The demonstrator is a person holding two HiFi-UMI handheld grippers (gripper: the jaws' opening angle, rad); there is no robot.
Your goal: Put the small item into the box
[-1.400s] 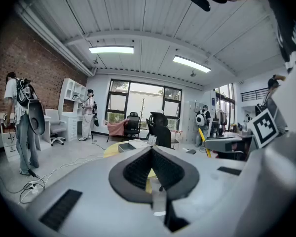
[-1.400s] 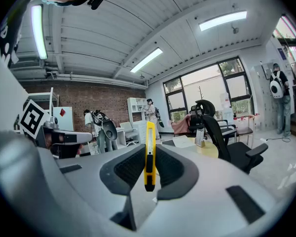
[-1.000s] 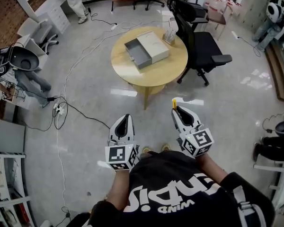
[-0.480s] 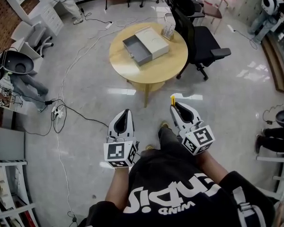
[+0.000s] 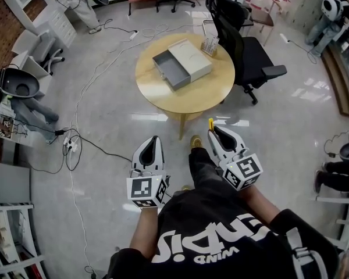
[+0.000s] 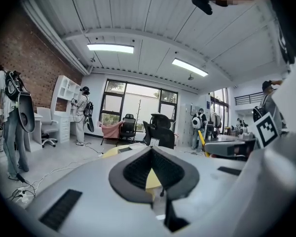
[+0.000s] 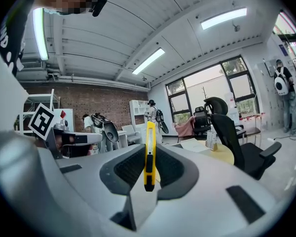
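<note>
Right gripper [image 7: 148, 143] jaws clamp a slim yellow utility knife [image 7: 149, 154], standing upright.
Left gripper [image 6: 152, 151] jaws meet on nothing. Both hang over the grey floor [image 5: 104, 115], well apart from the round wooden table [image 5: 205, 90] bearing the open grey-and-white drawer box [image 5: 182, 63].

Bare floor [image 5: 122, 97] ahead, up to the round table [image 5: 206, 95].
Black chair [image 5: 250, 57] close on the table's right; cables [image 5: 70, 147] on the floor at left; open box [image 5: 181, 63] on top, free room in front.
</note>
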